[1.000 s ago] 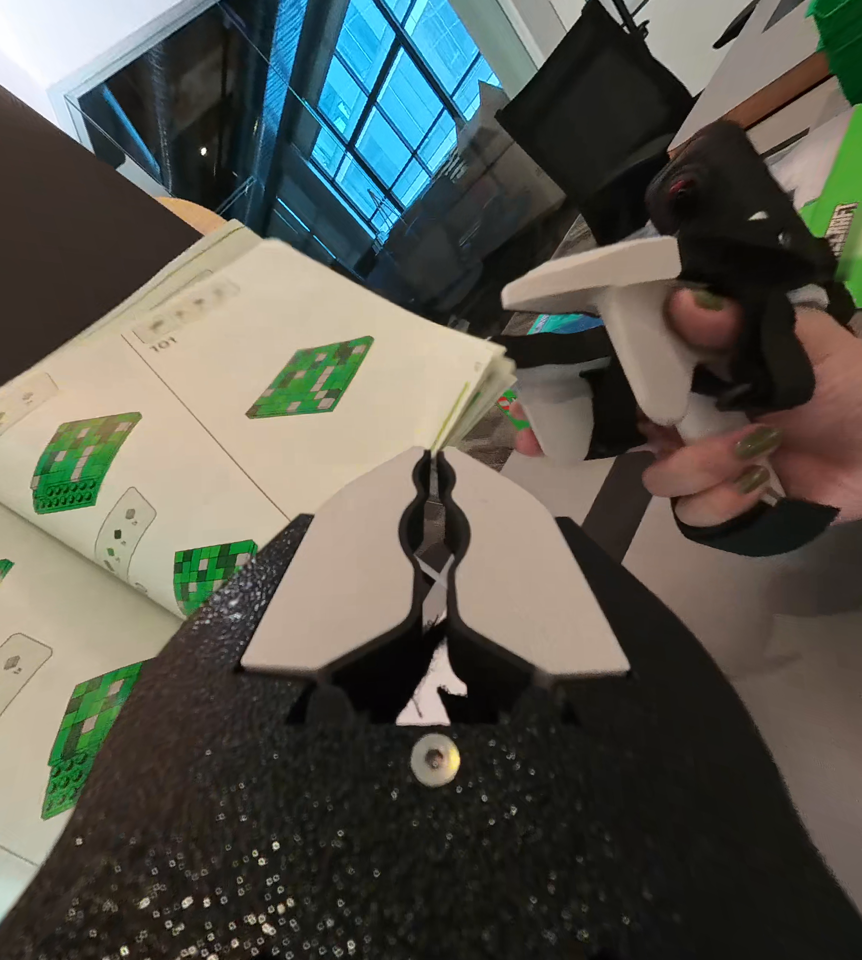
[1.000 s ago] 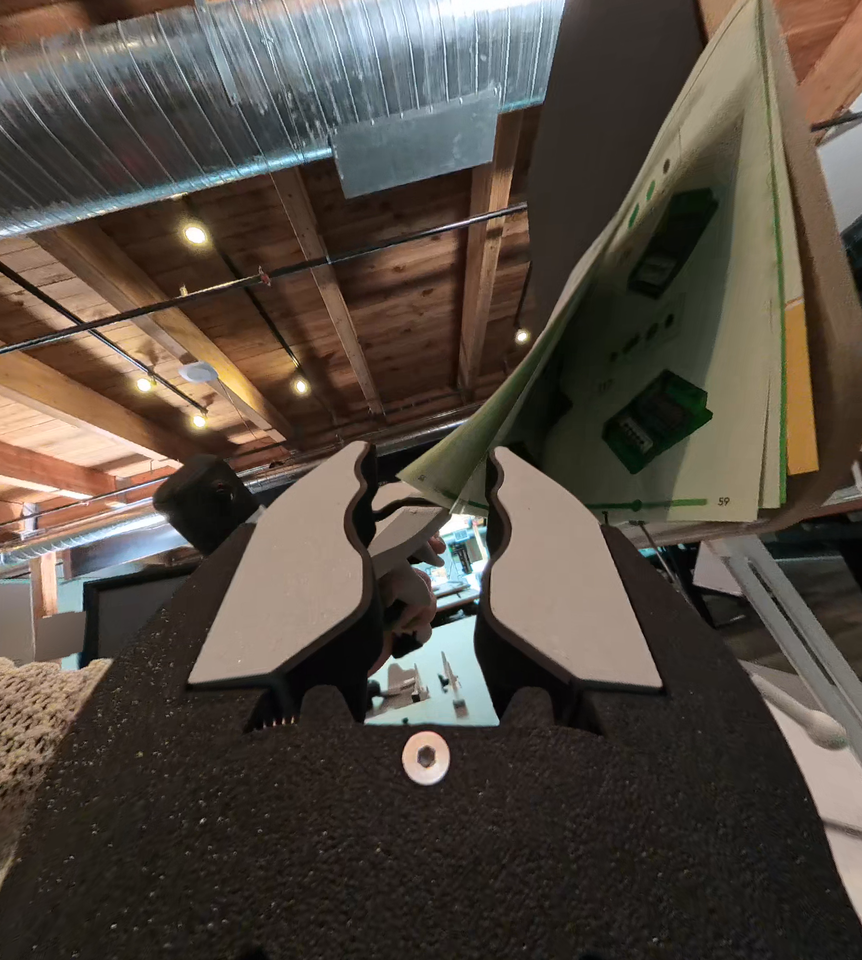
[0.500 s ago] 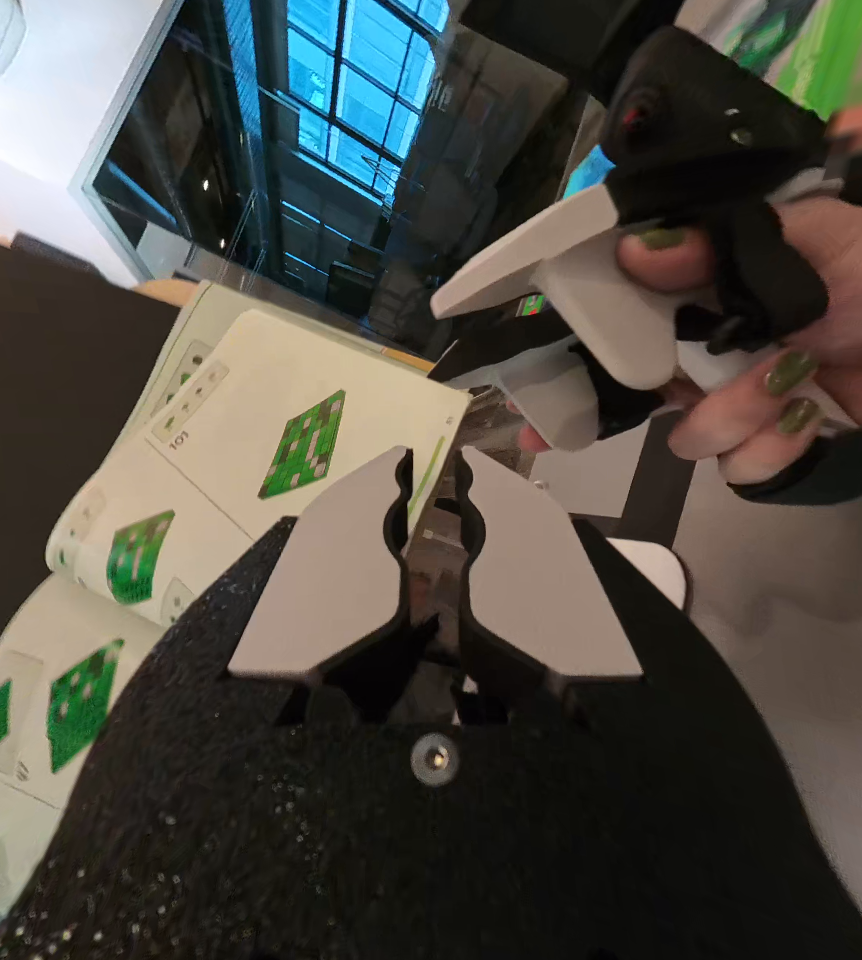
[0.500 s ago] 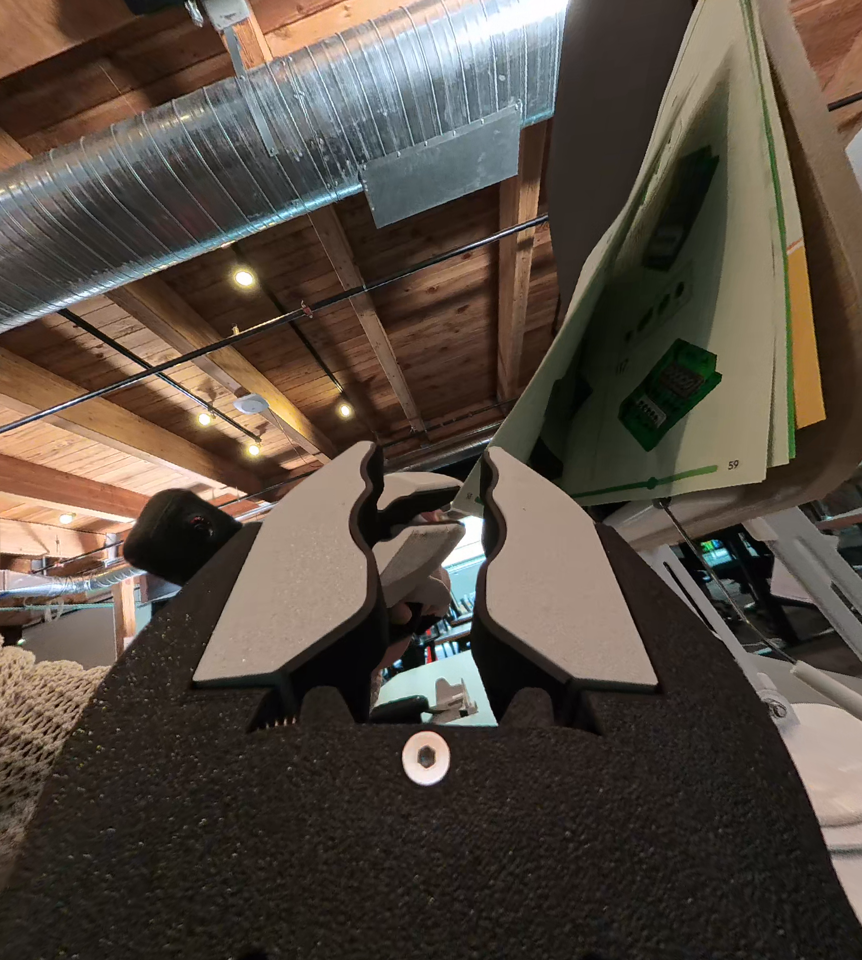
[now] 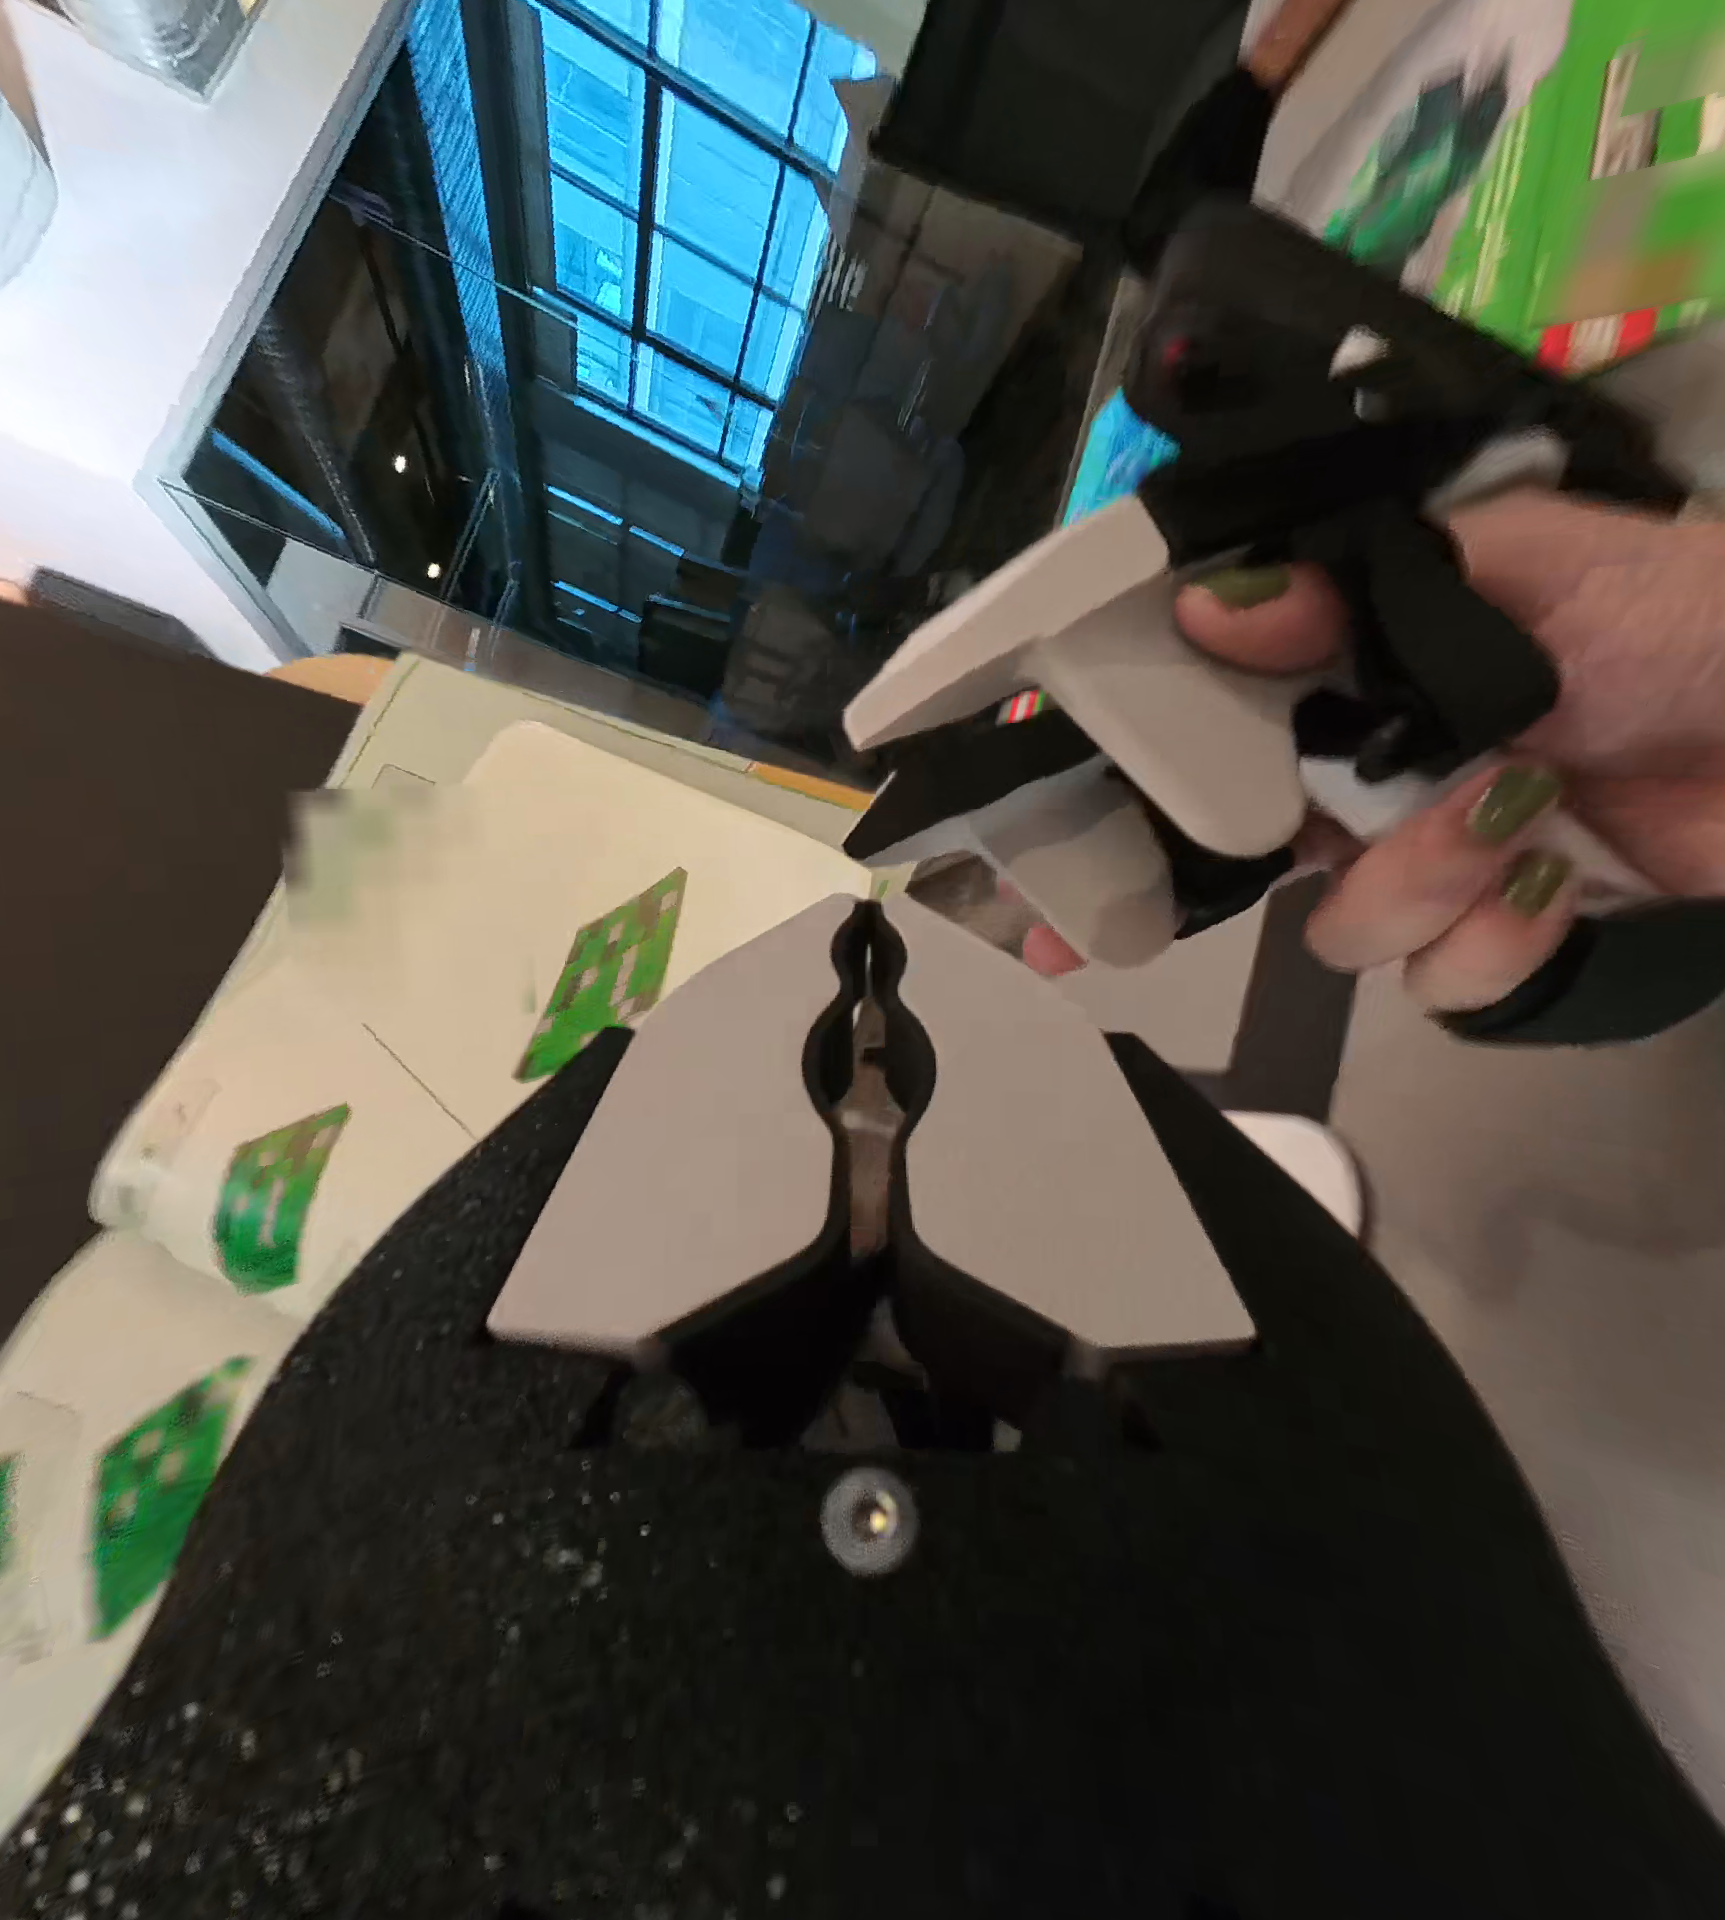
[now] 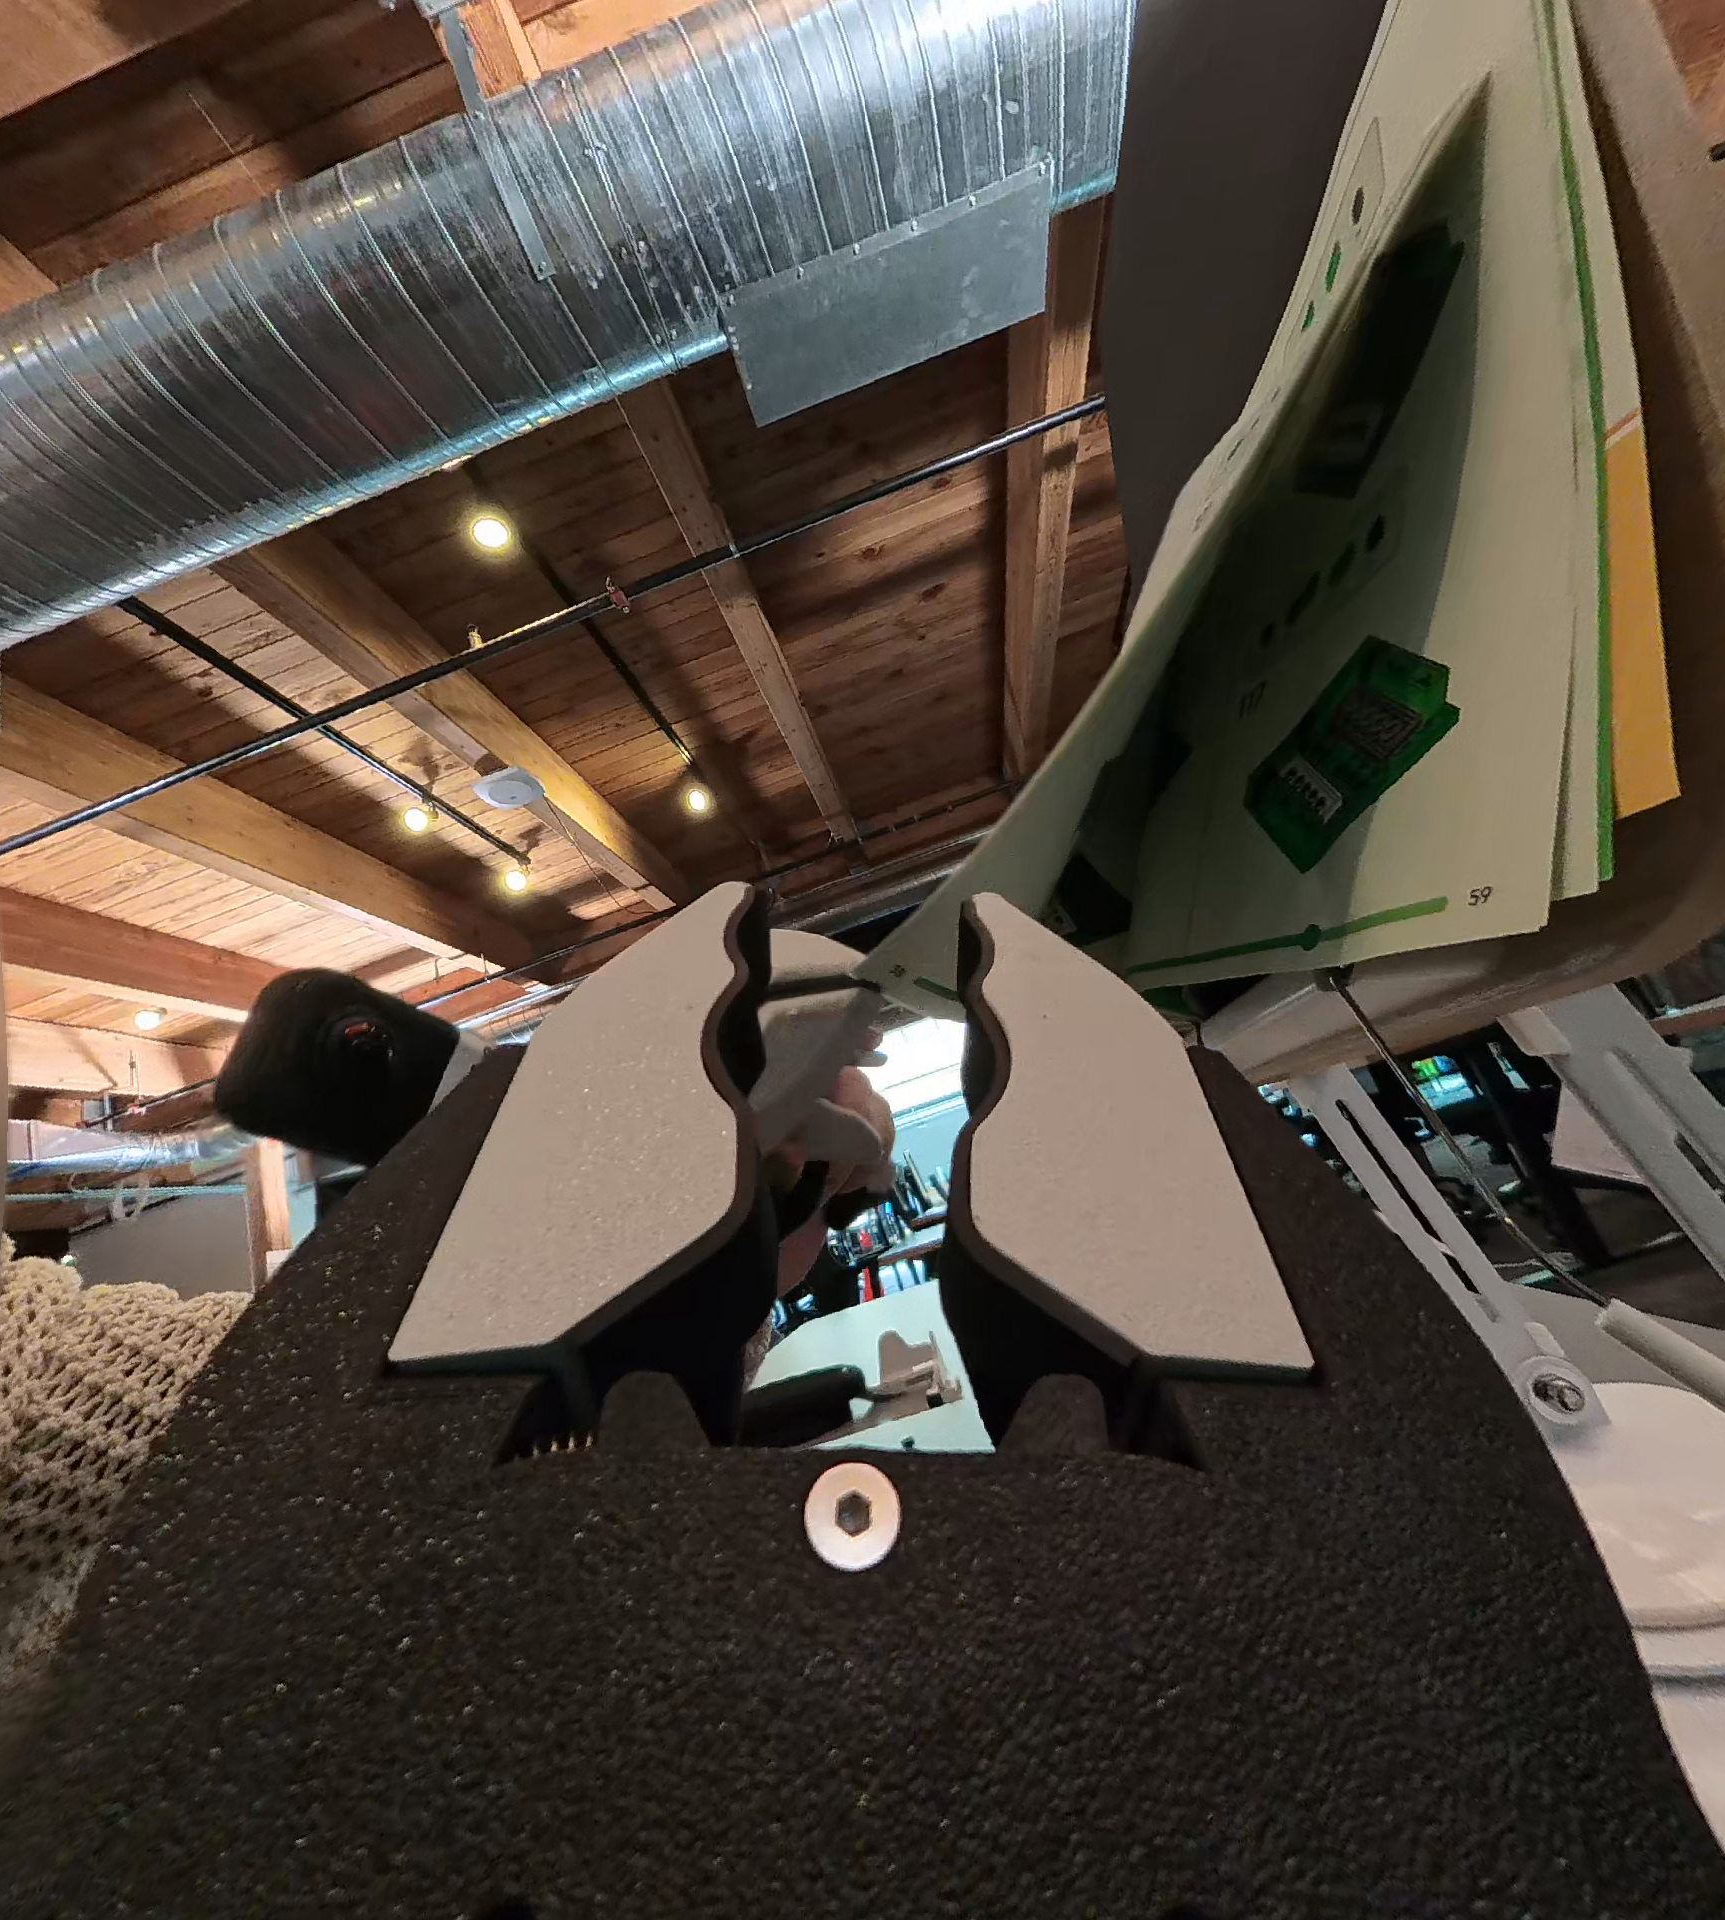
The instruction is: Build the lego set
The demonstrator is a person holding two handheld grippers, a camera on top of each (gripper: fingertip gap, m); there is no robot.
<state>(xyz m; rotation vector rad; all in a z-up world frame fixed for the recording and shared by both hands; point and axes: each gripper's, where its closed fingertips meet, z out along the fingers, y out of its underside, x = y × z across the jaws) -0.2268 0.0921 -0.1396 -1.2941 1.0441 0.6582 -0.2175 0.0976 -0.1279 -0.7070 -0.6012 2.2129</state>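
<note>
The open instruction booklet [image 5: 401, 997], cream pages with green build pictures, leans on a dark brown board [image 5: 58, 883]. My left gripper [image 5: 868, 914] is shut, its tips pinching the corner of a booklet page. My right gripper [image 5: 853, 795], held by a hand, hovers open just above and to the right of that corner. In the right wrist view the right gripper [image 6: 863, 930] is open, and the lifted booklet pages [image 6: 1357, 623] hang up and to the right. The left gripper's fingers [image 6: 806, 1039] show between its jaws, closed on the page corner. No loose bricks are in view.
A green set box [image 5: 1616, 156] is blurred at the upper right. A grey table [image 5: 1564, 1351] lies below the hand. A white stand arm [image 6: 1460, 1195] and its round base [image 6: 1689, 1538] sit at the right. A knit sleeve [image 6: 58, 1403] shows at the left.
My left gripper opened half a second ago and has shut again on the page corner. The right gripper stayed open close by. Both views have tilted a little.
</note>
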